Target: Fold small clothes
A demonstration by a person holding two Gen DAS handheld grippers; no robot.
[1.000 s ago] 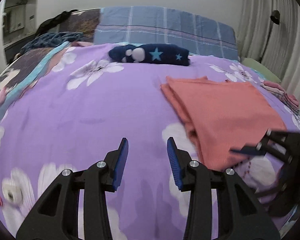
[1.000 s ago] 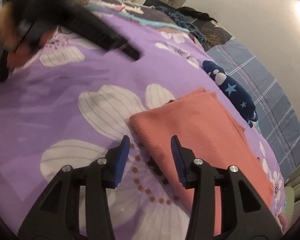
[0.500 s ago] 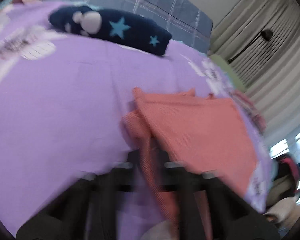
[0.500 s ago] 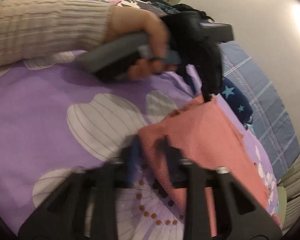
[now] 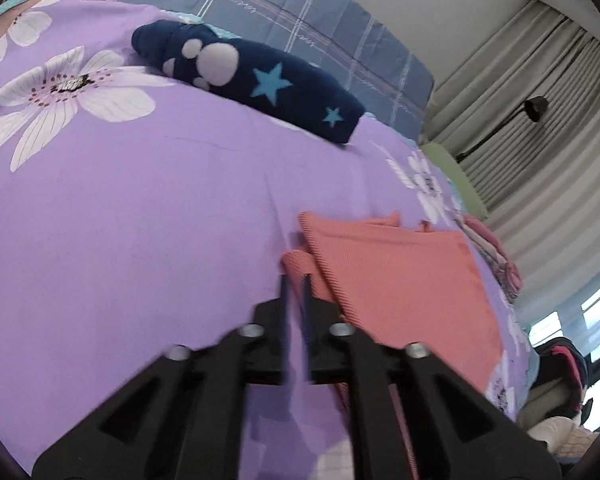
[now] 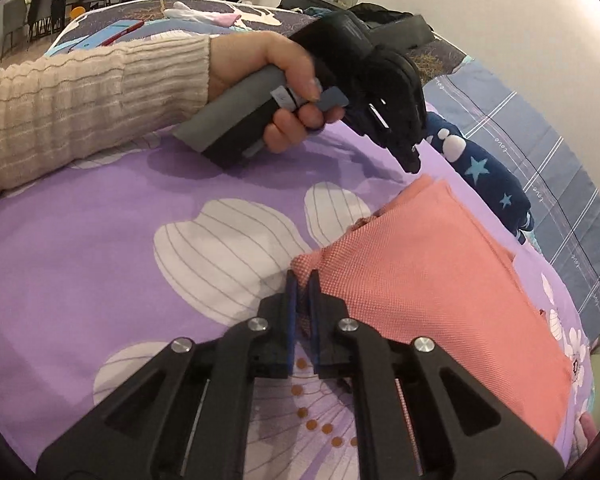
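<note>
A folded salmon garment (image 5: 399,272) (image 6: 439,280) lies flat on the purple floral bedspread (image 5: 140,200). My left gripper (image 5: 296,278) is at its far-left corner, and a raised fold of that corner sits between the narrow, blurred jaws, which are opening. The right wrist view shows this gripper (image 6: 413,166) in a person's hand (image 6: 276,60), tips on that corner. At the near corner my right gripper (image 6: 303,276) is shut, with the cloth bunched up between its blue pads.
A navy folded garment with stars (image 5: 260,80) (image 6: 487,172) lies farther up the bed, before a blue plaid pillow (image 5: 300,12). A pile of pink clothes (image 5: 495,252) sits at the right edge by the curtains. A beige sleeve (image 6: 80,92) crosses the bedspread.
The left gripper swung right from bare bedspread to the garment's far corner and its jaws narrowed there. The right gripper's jaws went from open to shut on the near corner.
</note>
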